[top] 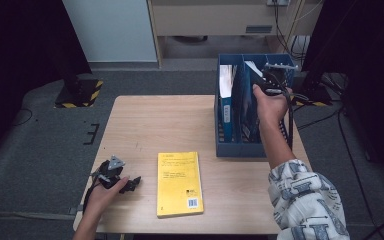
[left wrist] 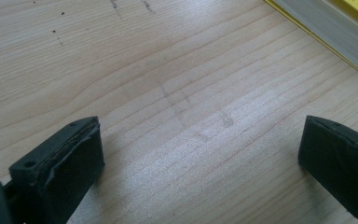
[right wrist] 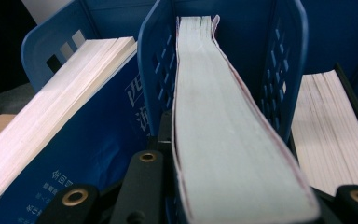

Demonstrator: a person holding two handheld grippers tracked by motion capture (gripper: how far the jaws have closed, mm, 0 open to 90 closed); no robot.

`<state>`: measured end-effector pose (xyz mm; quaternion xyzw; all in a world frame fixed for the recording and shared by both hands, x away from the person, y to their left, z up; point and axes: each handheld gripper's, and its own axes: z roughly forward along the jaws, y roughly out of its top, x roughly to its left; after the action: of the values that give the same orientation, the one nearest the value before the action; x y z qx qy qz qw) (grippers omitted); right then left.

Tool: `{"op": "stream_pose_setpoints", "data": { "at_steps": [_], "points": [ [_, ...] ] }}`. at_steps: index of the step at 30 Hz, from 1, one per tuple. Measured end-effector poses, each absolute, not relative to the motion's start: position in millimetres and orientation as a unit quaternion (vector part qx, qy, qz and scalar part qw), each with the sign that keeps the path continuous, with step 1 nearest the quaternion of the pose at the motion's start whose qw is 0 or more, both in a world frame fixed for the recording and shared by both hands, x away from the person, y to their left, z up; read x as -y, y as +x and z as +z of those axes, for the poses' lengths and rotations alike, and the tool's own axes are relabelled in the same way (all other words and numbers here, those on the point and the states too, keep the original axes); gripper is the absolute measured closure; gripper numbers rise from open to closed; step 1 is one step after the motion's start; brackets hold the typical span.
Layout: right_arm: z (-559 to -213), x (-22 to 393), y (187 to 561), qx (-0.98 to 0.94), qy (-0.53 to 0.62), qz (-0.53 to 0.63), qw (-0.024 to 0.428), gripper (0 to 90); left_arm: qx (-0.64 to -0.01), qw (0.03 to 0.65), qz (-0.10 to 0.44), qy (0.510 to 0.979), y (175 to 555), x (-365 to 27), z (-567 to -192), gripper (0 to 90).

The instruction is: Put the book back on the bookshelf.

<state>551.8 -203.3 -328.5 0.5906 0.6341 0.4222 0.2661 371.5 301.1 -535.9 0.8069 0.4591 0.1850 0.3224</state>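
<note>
Right gripper view, book (right wrist: 233, 140) clamped in right tongs (right wrist: 242, 205), inside blue rack (right wrist: 154, 70), left tongs (left wrist: 200, 154) wide.

Books (right wrist: 233, 140) crowding blue rack (top: 225, 148) slots

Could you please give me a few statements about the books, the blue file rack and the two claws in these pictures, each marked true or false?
1. The right claw is shut on a book standing in the middle compartment of the blue file rack. True.
2. The yellow book stands upright in the rack. False: it lies flat on the wooden table, apart from the rack.
3. The left claw is open with only bare tabletop between its jaws. True.
4. The left claw grips the yellow book. False: the book lies beside it, untouched.
5. A blue-covered book leans in the neighbouring compartment. True.
</note>
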Motion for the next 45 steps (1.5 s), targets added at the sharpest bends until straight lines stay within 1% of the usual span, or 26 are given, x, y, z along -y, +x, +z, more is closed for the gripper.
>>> {"op": "stream_pose_setpoints", "data": {
  "at_steps": [22, 34, 45],
  "points": [
    [-334, 192, 553, -0.643, 0.584, 0.410, 0.278, 73.8, -0.458, 0.323, 0.184, 0.807, 372, -300, -536, 0.0],
    [-340, 190, 555, -0.644, 0.586, 0.408, 0.274, 73.7, -0.456, 0.323, 0.184, 0.808, 372, -300, -536, 0.0],
    [-337, 192, 545, -0.662, 0.587, 0.382, 0.265, 73.0, -0.457, 0.324, 0.185, 0.807, 372, -300, -536, 0.0]
  ]
}}
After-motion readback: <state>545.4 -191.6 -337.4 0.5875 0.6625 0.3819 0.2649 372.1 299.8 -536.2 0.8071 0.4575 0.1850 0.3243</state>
